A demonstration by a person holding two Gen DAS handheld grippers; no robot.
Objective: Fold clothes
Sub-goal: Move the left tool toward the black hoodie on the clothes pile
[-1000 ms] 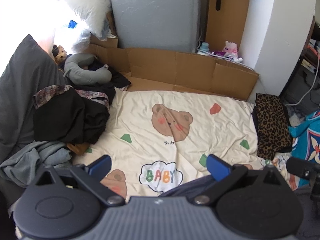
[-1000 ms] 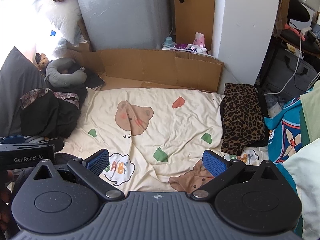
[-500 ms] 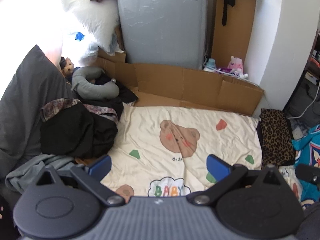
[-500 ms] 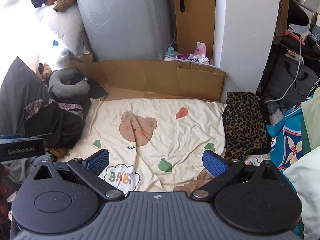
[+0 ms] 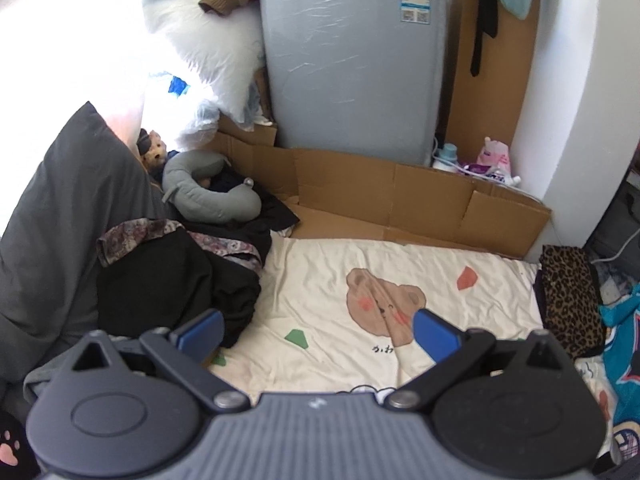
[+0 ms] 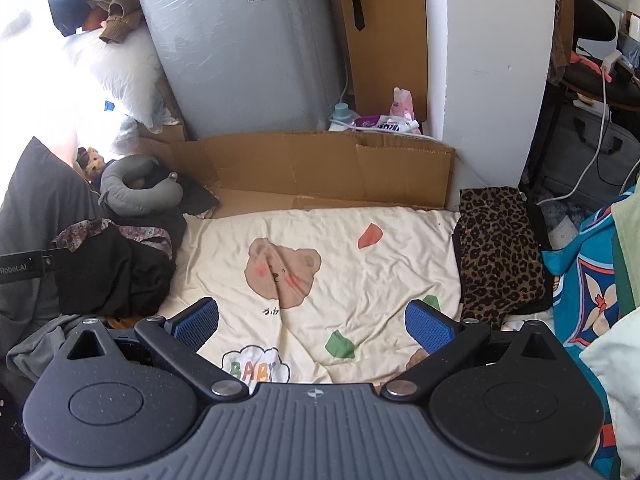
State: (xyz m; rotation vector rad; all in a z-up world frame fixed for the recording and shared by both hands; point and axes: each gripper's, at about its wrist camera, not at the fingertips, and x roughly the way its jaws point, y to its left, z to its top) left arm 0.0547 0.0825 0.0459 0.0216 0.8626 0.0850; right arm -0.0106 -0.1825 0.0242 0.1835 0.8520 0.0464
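You are facing a cream bear-print blanket lying flat against a cardboard wall. Clothes are lying on both its edges. The dark heap is sitting crumpled at ten o'clock from your left gripper, just past its left finger. The leopard-print piece is lying flat at two o'clock from your right gripper, its long axis running away from you. Both grippers are hanging spread wide, gripping nothing. So each pile is lying nearer its own hand; which one is waiting to be folded, you cannot tell.
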